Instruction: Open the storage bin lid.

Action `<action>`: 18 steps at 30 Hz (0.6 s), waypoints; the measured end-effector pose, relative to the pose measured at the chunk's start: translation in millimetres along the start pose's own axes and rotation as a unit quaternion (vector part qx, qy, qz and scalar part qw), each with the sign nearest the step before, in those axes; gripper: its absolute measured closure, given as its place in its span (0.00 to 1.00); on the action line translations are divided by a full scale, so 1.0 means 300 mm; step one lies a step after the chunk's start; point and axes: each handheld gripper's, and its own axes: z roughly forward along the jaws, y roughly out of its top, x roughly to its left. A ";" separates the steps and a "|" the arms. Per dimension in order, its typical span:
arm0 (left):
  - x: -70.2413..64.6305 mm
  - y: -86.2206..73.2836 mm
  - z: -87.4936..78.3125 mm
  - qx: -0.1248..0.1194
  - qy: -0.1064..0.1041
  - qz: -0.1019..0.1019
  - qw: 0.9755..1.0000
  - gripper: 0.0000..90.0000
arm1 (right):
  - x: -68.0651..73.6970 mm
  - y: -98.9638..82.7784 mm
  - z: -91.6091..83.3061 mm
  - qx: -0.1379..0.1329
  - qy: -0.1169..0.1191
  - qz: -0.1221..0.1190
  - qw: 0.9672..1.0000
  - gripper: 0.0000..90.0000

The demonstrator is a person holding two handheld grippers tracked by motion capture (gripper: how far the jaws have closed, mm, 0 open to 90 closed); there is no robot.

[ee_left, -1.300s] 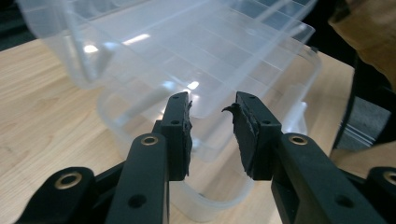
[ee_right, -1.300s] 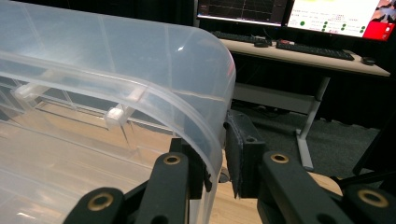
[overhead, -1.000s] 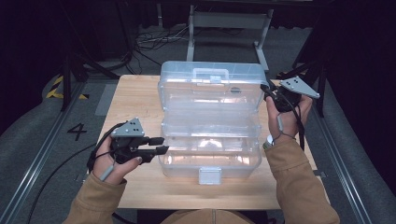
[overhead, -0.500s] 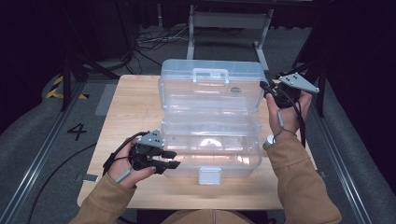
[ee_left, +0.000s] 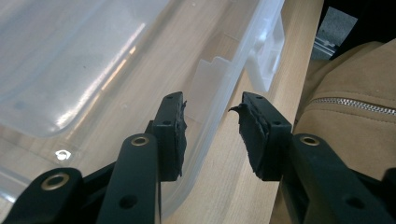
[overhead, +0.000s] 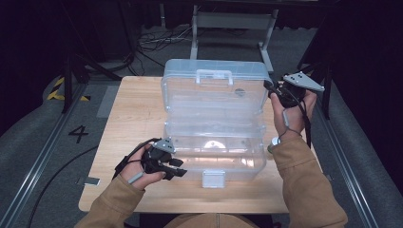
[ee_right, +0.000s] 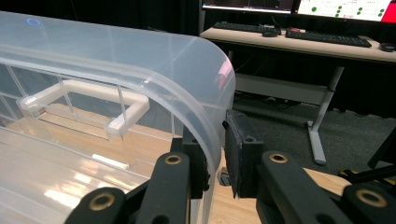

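Observation:
A clear plastic toolbox stands open on the wooden table [overhead: 133, 114], its lid [overhead: 214, 95] upright behind the base [overhead: 214, 156]. My left gripper [overhead: 178, 172] is at the base's front left corner. In the left gripper view [ee_left: 211, 100] its jaws straddle the front wall [ee_left: 219, 107] with a gap on the outer side; they have just been opening and stand open. My right gripper [overhead: 270, 88] is at the lid's right edge. In the right gripper view [ee_right: 212, 135] its pads are shut on the lid's curved wall [ee_right: 205, 93].
A white latch [overhead: 213, 178] hangs on the base's front and a white handle [overhead: 215, 75] sits on the lid. A metal stand [overhead: 233, 23] is behind the table. A desk with keyboards [ee_right: 289, 37] is farther off. My tan sleeve [ee_left: 355, 102] lies near the table's front edge.
My left gripper has moved down and toward me, from the box's left side to its front left corner. The right gripper has kept its hold on the lid.

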 end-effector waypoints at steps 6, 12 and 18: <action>0.004 -0.003 0.030 0.014 -0.002 0.000 1.000 0.80 | -0.006 0.005 0.013 0.004 0.001 0.000 1.000 0.88; 0.008 -0.010 0.051 0.019 0.002 -0.002 1.000 0.80 | -0.009 0.010 0.024 0.008 0.000 -0.001 1.000 0.89; 0.007 -0.012 0.062 0.022 0.008 -0.002 1.000 0.80 | -0.017 0.015 0.036 0.013 0.003 -0.001 1.000 0.89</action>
